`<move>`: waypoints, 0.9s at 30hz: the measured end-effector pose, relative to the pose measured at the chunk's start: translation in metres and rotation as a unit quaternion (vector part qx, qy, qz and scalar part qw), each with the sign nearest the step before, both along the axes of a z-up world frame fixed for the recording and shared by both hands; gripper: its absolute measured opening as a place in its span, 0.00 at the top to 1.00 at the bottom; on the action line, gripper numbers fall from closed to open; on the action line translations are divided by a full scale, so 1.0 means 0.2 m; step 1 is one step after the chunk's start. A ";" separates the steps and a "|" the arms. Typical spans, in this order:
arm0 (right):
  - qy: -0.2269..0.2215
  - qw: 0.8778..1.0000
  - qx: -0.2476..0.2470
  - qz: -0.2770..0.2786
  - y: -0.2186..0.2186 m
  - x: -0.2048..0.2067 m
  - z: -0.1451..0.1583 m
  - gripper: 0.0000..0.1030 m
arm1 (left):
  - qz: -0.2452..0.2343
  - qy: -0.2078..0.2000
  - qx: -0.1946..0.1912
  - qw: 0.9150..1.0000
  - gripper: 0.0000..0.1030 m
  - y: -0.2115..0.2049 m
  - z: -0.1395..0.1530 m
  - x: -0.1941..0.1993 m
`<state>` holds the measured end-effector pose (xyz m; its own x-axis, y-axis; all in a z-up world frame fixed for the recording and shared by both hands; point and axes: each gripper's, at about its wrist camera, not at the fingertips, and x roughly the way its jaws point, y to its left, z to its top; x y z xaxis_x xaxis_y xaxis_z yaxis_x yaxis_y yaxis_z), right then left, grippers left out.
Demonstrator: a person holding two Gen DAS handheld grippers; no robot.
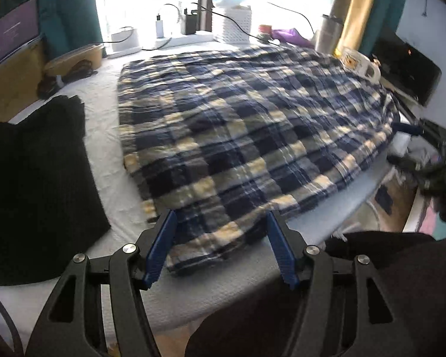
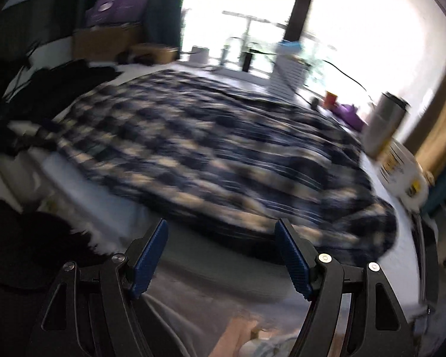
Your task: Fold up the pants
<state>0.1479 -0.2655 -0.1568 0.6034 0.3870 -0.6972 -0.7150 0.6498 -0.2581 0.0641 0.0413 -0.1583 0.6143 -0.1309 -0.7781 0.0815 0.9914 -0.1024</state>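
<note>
A bright, overexposed window (image 1: 151,3) fills the top centre of the left wrist view, flanked by a teal curtain (image 1: 74,9) at upper left and a gold curtain (image 1: 359,9) at upper right. A white-covered table (image 1: 223,291) spreads below.

No text is reading clearly anywhere: the far-left monitor (image 1: 10,34) is showing only a faint blurred line, and the right-side jug's (image 2: 401,169) yellow label is smearing.
</note>
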 end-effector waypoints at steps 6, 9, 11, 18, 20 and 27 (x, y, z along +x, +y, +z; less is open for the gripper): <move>-0.044 0.997 -0.046 0.046 0.18 -0.03 -0.08 0.27 | 0.007 -0.001 -0.017 1.000 0.39 0.03 0.00 0.00; -0.059 0.995 -0.048 0.064 0.23 -0.01 -0.07 0.27 | 0.011 -0.001 -0.025 1.000 0.39 0.05 0.01 0.00; -0.055 0.995 -0.041 0.078 0.25 0.02 -0.06 0.30 | 0.011 0.000 -0.029 1.000 0.39 0.05 0.01 0.01; 0.052 0.997 0.021 0.051 0.29 0.27 -0.02 0.50 | -0.028 -0.015 -0.024 0.999 0.39 -0.04 0.04 0.00; 0.073 0.996 0.032 0.043 0.29 0.32 -0.02 0.50 | -0.041 -0.017 -0.015 0.999 0.37 -0.07 0.04 0.01; 0.124 0.989 0.075 0.019 0.26 0.44 0.01 0.50 | -0.053 -0.026 0.085 0.995 0.23 -0.20 0.02 0.05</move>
<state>0.2351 -0.2132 -0.1543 0.4035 0.5158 -0.7558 -0.7688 0.6390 0.0256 0.0746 0.0020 -0.1545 0.6438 -0.0660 -0.7623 0.1872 0.9796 0.0733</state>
